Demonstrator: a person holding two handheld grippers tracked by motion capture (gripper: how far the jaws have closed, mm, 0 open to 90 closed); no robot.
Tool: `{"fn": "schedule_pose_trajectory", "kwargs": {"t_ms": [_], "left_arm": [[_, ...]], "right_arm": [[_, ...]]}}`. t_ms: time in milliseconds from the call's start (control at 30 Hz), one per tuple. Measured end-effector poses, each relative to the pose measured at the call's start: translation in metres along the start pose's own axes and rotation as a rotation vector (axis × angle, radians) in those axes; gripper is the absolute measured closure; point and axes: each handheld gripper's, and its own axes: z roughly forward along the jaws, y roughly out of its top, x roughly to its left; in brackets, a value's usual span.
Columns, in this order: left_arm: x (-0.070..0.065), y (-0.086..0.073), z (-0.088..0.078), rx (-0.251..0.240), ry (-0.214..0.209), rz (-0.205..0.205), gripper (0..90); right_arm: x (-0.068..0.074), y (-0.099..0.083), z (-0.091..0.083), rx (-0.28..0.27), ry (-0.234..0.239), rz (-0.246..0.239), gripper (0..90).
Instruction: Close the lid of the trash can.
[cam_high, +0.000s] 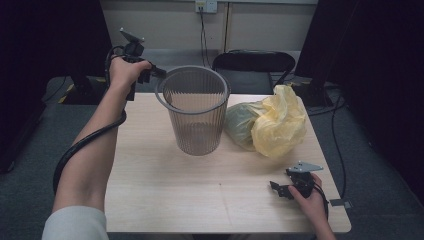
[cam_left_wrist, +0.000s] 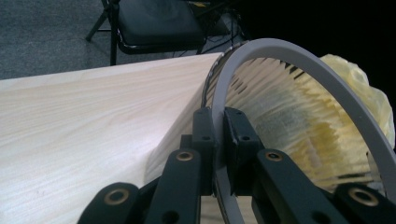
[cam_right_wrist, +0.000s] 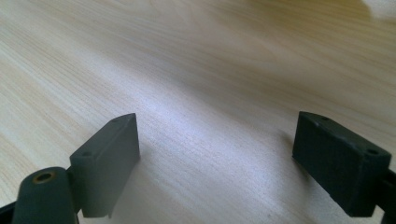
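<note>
At desk centre stands the bin (cam_high: 196, 111), light, stiff plastic; my left tool (cam_left_wrist: 218, 140) pinches its far-left rim, the best hold. My right tool (cam_right_wrist: 217, 161) rests open, empty, near right.

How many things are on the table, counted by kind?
Grey slatted bin: 1
Plastic bags: 2, one green and one yellow
Total: 3
</note>
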Motion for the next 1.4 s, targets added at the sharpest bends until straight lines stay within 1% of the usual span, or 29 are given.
{"fn": "schedule_pose_trajectory", "kwargs": {"t_ms": [133, 167, 300, 333, 400, 500, 567, 633, 667, 733, 800, 867, 967, 1067, 1100, 1167, 1200, 1233, 1300, 1367, 1400], "left_arm": [[0.001, 0.005, 0.004, -0.008, 0.011, -0.003, 83.8], [0.001, 0.005, 0.005, -0.01, 0.015, -0.012, 83.8], [0.001, 0.006, 0.01, -0.01, 0.009, -0.018, 83.8], [0.002, 0.005, 0.011, -0.007, 0.012, -0.012, 83.8], [0.002, 0.005, 0.013, -0.005, 0.009, -0.022, 83.8], [0.003, 0.004, 0.014, -0.016, 0.002, -0.031, 83.8], [0.003, 0.005, 0.015, -0.018, 0.004, -0.029, 83.8], [0.002, 0.005, 0.015, -0.019, 0.006, -0.018, 83.8], [0.003, 0.004, 0.016, -0.016, 0.003, -0.02, 83.8], [0.002, 0.003, 0.018, -0.025, -0.004, -0.025, 83.8], [0.003, 0.002, 0.019, -0.022, -0.012, -0.017, 83.7], [0.002, 0.001, 0.02, -0.033, -0.013, -0.019, 83.6], [0.0, 0.001, 0.02, -0.031, -0.004, 0.011, 83.5], [0.001, 0.0, 0.019, -0.037, -0.013, 0.017, 82.9], [0.001, -0.001, 0.019, -0.035, -0.017, 0.013, 81.0], [0.0, -0.003, 0.018, -0.046, -0.036, 0.001, 73.1], [-0.001, -0.003, 0.017, -0.043, -0.028, 0.0, 68.6], [-0.001, -0.004, 0.016, -0.038, -0.018, 0.018, 63.9], [-0.001, -0.006, 0.014, -0.049, -0.015, 0.021, 55.9], [-0.002, -0.008, 0.012, -0.058, 0.0, 0.052, 47.5], [-0.003, -0.009, 0.011, -0.05, 0.008, 0.063, 42.9]], "right_arm": [[0.0, 0.0, 0.0, -0.001, 0.002, 0.001, 14.0], [0.0, 0.0, 0.0, 0.0, 0.002, 0.003, 13.9], [0.0, 0.0, 0.0, 0.001, 0.004, 0.004, 13.9], [0.0, 0.0, 0.0, 0.001, 0.004, 0.004, 13.9], [0.0, 0.0, 0.0, 0.0, 0.003, 0.003, 14.0], [0.0, 0.0, 0.0, 0.0, 0.0, 0.0, 13.9], [0.0, 0.0, 0.0, 0.001, -0.001, -0.001, 13.9], [0.0, 0.0, 0.0, 0.0, 0.0, 0.0, 14.0], [0.0, 0.0, 0.0, -0.001, 0.001, 0.0, 14.0], [0.0, 0.0, 0.0, -0.001, 0.001, 0.0, 14.0], [0.0, 0.0, 0.0, 0.0, 0.001, 0.001, 13.9], [0.0, 0.0, 0.0, 0.0, 0.001, 0.0, 13.9], [0.0, 0.0, 0.0, 0.0, 0.0, 0.0, 14.0], [0.0, 0.0, 0.0, 0.0, 0.0, 0.0, 14.0], [0.0, 0.0, 0.0, 0.0, 0.0, 0.0, 14.0], [0.0, 0.0, 0.0, 0.0, 0.0, -0.001, 13.9], [0.0, 0.0, 0.0, 0.001, -0.001, -0.001, 14.0], [0.0, 0.0, 0.0, 0.001, -0.001, -0.001, 14.0], [0.001, 0.0, 0.0, 0.002, -0.003, -0.004, 13.9], [0.001, 0.0, 0.0, 0.003, -0.005, -0.006, 13.9], [0.001, 0.0, 0.0, 0.003, -0.005, -0.007, 13.9]]}}
